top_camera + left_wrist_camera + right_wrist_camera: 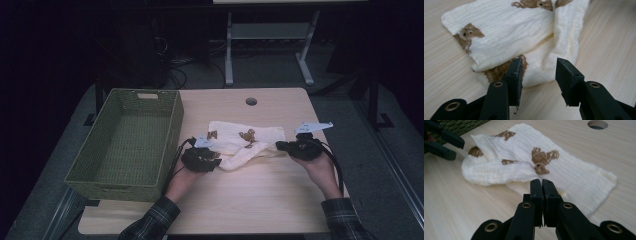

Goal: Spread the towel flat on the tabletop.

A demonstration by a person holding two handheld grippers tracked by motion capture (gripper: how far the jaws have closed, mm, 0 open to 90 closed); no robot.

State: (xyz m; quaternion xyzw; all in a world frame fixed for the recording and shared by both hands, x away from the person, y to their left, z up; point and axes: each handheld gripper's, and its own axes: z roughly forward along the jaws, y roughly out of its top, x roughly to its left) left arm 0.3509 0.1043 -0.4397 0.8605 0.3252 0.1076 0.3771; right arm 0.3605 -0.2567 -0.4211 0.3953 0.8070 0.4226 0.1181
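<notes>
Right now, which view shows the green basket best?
The high view: the whole green basket sits at the table's left, open top visible. The right gripper view catches just a strip of its weave at the upper left corner.

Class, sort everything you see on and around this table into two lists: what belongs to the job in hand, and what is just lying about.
In the job:
- bear-print cloth
- left gripper, jaws open at the cloth's edge
- right gripper, jaws shut at the cloth's edge; whether cloth is pinched is unclear

Lying about:
- green basket, empty
- table's cable hole
- desk frame behind

Overhead view, two close gripper views—shared cloth (245, 142)
</notes>
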